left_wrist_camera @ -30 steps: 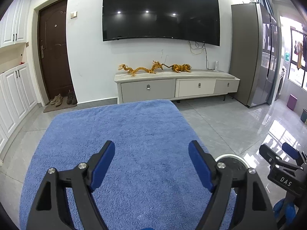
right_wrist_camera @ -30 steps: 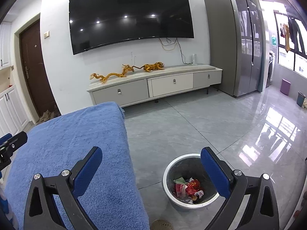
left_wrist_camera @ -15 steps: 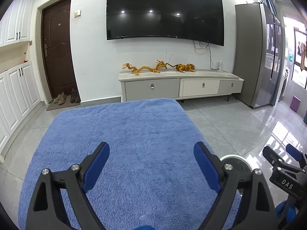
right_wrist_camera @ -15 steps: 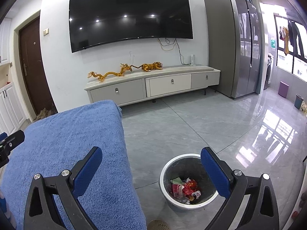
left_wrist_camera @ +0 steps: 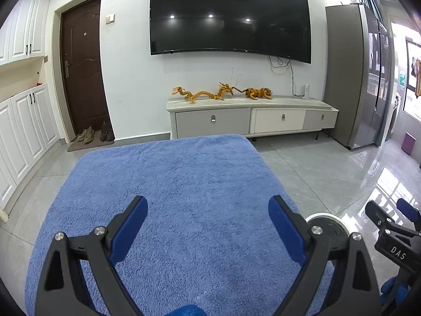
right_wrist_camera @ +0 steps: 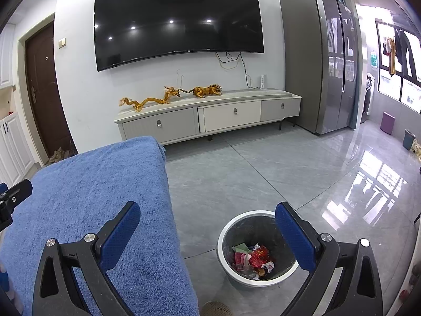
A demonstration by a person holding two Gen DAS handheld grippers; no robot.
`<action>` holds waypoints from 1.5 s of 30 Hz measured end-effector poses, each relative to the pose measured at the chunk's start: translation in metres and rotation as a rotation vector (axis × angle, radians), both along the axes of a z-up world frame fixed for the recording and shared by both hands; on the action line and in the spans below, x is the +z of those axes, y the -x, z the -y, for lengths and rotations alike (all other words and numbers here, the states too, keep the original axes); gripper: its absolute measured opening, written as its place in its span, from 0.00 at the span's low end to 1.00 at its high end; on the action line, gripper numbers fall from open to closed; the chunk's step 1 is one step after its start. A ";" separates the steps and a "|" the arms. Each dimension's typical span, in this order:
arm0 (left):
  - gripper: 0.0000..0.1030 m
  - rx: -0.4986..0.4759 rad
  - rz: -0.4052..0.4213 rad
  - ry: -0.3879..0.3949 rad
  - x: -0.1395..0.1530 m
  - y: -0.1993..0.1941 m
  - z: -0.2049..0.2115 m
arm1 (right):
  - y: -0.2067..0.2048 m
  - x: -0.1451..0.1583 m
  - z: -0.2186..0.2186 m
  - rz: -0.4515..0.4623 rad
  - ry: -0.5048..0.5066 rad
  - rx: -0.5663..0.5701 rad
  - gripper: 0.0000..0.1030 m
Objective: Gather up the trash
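Both grippers wide, empty.
Left gripper [left_wrist_camera: 208, 210] over towel [left_wrist_camera: 171, 184]; right gripper [right_wrist_camera: 208, 217] between towel edge and bin [right_wrist_camera: 231, 226] holding wrappers [right_wrist_camera: 252, 259].

Blue fuzzy towel [left_wrist_camera: 171, 189] over the worktop; black left tongs [left_wrist_camera: 208, 216] and right tongs [right_wrist_camera: 208, 220] with blue pads; white-rimmed grey bin [right_wrist_camera: 229, 233] holding red, green and white wrappers [right_wrist_camera: 252, 259]; grey glossy floor tiles [right_wrist_camera: 263, 173]; golden dragon figure [left_wrist_camera: 202, 94]; dark brown door [left_wrist_camera: 81, 65].

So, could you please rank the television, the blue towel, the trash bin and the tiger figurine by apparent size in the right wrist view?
1. Blue towel and television: similar, and the towel is nearer, so unranked.
2. Trash bin.
3. Tiger figurine.
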State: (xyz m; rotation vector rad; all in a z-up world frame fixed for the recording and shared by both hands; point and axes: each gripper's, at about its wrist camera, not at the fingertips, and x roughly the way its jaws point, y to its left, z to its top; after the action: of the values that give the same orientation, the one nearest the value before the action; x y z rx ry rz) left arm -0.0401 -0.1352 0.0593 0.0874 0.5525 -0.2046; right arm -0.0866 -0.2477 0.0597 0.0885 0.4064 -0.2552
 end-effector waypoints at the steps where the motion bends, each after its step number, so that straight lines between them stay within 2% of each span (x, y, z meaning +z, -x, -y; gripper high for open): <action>1: 0.90 -0.002 0.000 -0.001 0.000 0.000 0.000 | 0.000 0.000 -0.001 0.000 0.000 0.000 1.00; 45: 0.93 -0.048 0.019 -0.005 -0.001 0.004 0.003 | 0.005 0.001 -0.006 0.022 0.025 0.002 1.00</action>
State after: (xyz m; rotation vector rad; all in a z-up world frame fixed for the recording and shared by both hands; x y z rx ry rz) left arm -0.0443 -0.1384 0.0586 0.1076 0.5328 -0.2486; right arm -0.0917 -0.2413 0.0603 0.0668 0.3815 -0.2572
